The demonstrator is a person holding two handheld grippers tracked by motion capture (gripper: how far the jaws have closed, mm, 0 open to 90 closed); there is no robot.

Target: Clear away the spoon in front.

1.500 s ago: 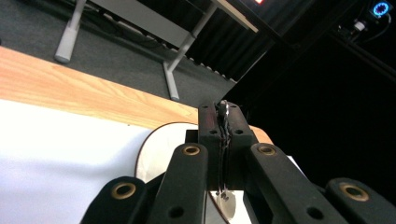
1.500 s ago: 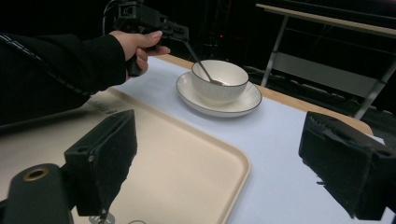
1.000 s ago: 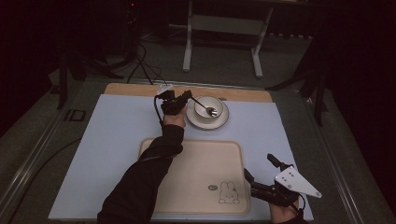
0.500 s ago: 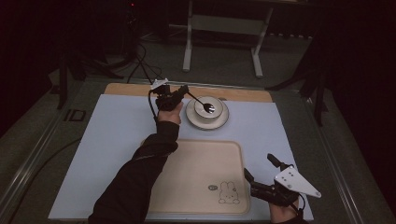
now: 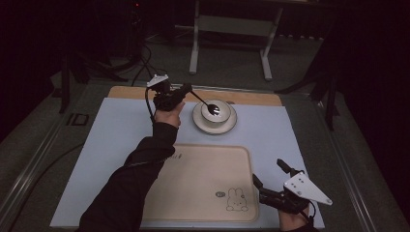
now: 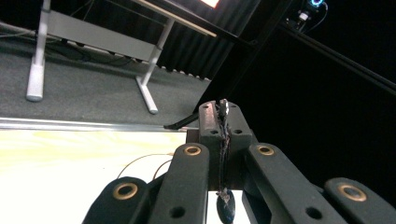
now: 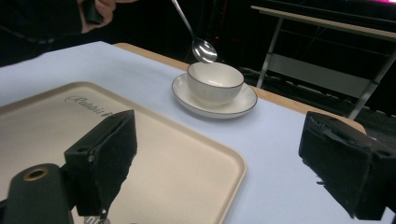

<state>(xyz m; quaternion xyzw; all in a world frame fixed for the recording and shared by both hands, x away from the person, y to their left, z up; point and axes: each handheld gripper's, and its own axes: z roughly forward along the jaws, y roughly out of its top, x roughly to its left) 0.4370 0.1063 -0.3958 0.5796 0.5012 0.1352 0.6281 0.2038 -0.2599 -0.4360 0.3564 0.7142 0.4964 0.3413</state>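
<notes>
Left claw is clenched on the thin handle of a shiny metal spoon, near the far edge of the desk, w/ the spoon's bowl hanging just above a small white ceramic bowl. In the right gripper view the spoon slants down from the hand at top left, its tip just over the bowl's rim, not touching. The bowl sits on a white round saucer, which rests on the pale blue desk cover beyond the beige rectangular plastic tray w/ a rabbit drawing in its near right corner. In the left gripper view the jaws are pressed together w/ the spoon handle pinched edge-on between them.

Right claw is released, jaws wide apart, nothing between them; it lies low at the near right corner of the tray, pointing across the tray toward the bowl & saucer.
</notes>
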